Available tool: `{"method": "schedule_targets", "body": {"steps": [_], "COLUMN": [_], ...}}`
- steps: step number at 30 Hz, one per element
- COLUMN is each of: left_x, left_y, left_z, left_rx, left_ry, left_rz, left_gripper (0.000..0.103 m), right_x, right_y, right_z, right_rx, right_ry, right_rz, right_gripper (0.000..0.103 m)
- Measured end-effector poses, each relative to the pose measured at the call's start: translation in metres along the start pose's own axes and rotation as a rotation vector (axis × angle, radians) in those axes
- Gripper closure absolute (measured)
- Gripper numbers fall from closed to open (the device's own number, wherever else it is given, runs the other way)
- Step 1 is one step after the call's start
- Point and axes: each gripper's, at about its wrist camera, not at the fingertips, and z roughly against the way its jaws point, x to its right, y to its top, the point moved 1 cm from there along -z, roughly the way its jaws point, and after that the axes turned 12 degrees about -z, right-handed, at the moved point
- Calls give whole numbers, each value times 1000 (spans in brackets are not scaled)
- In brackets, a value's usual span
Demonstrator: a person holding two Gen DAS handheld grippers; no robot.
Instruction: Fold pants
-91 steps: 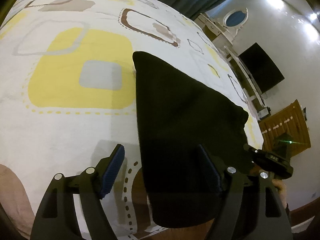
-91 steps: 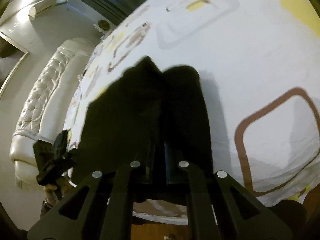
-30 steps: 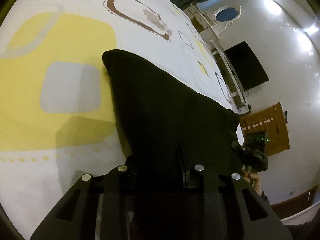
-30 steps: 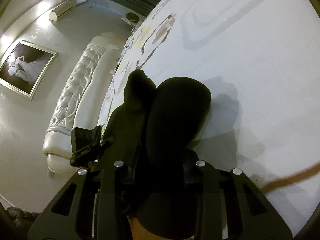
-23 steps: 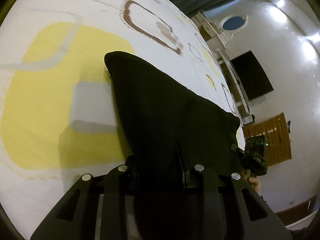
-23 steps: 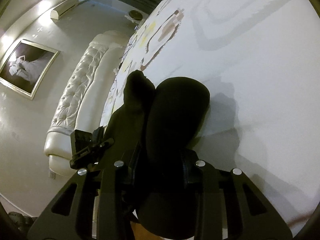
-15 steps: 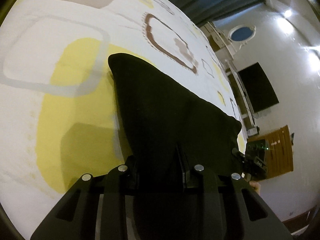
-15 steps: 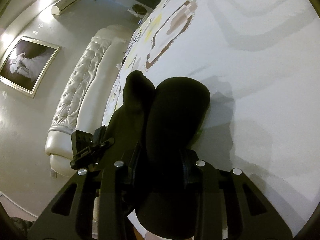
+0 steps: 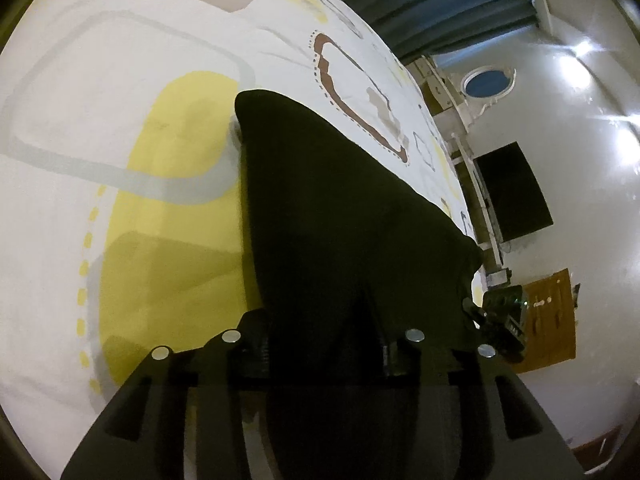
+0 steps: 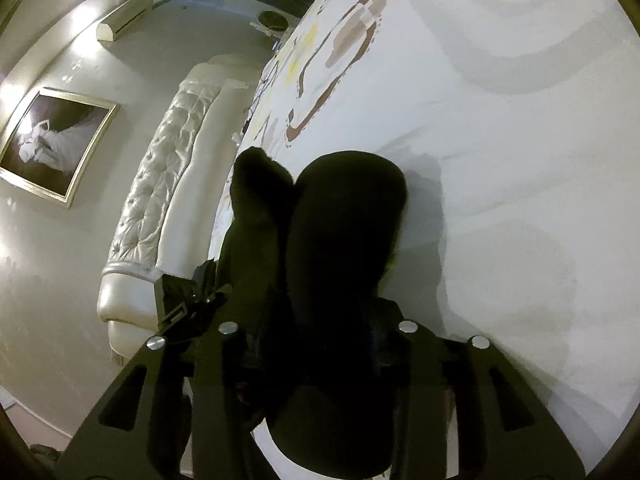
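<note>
White bedding printed with yellow, grey and brown rounded squares covers the bed, which fills most of both views. Black pants lie on it, bunched and partly lifted at the near end, where both tools have hold of them.

From the left wrist camera, the left tongs are pressed together on the near edge of the pants, with dark cloth filling the space between the two fingers and spilling down over the tool. The cloth runs away from the tongs to a rounded corner that rests on a yellow patch of the bedding. At the right edge of the cloth the other tool shows, small and dark, with a green light on it. Behind it stand a wooden cabinet, a black screen on the wall and a round blue window; dark curtains hang at the top.

From the right wrist camera, the right tongs likewise pinch the pants, which rise in two rounded humps in front of the fingers and droop over them. The left tool shows just left of the cloth. Beyond are a tufted white headboard, a framed picture and an air conditioner high on the wall.
</note>
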Motion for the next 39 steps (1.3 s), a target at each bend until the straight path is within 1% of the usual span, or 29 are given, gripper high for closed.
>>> {"method": "schedule_targets", "body": {"steps": [3,9,10,13,16,18,22,23,27,28,32,34,35,36,37,39], "left_x": [0,4,4,10,13,15,19,19,23,24,26,29,31,35,37,45], "left_y": [0,8,10,13,14,15,14,14,12,12,9,6,4,2,-1,-7], "left_z": [1,-3,-6,-6,-7,-7,-8,-7,-8,-7,-3,0,2,6,9,16], "left_rx": [1,-11,-7,-12,-19,-21,-17,-13,1,4,17,27,33,43,50,68], "left_ry": [5,26,37,89,126,158,204,221,269,279,319,344,359,388,407,450], "left_rz": [-5,-8,-6,-53,-90,-117,-156,-165,-190,-192,-186,-189,-194,-207,-218,-237], "left_gripper": [60,58,57,53,50,45,40,37,30,30,28,28,28,28,28,28], "right_x": [6,3,3,5,6,5,4,4,4,5,8,9,9,9,9,2], "right_y": [0,1,1,1,0,0,0,0,0,0,-3,-7,-9,-11,-14,-27], "right_z": [4,4,4,4,3,3,2,2,3,5,16,23,28,32,37,49], "right_rx": [4,3,4,7,8,10,12,13,20,26,49,70,87,98,115,173], "right_ry": [4,-8,-8,-9,-11,-18,-27,-29,-38,-42,-54,-74,-97,-108,-129,-214], "right_rz": [-17,-21,-22,-23,-25,-25,-27,-27,-30,-31,-35,-37,-34,-31,-25,22], "right_gripper": [65,65,65,65,65,65,64,64,61,59,57,55,55,54,52,46]}}
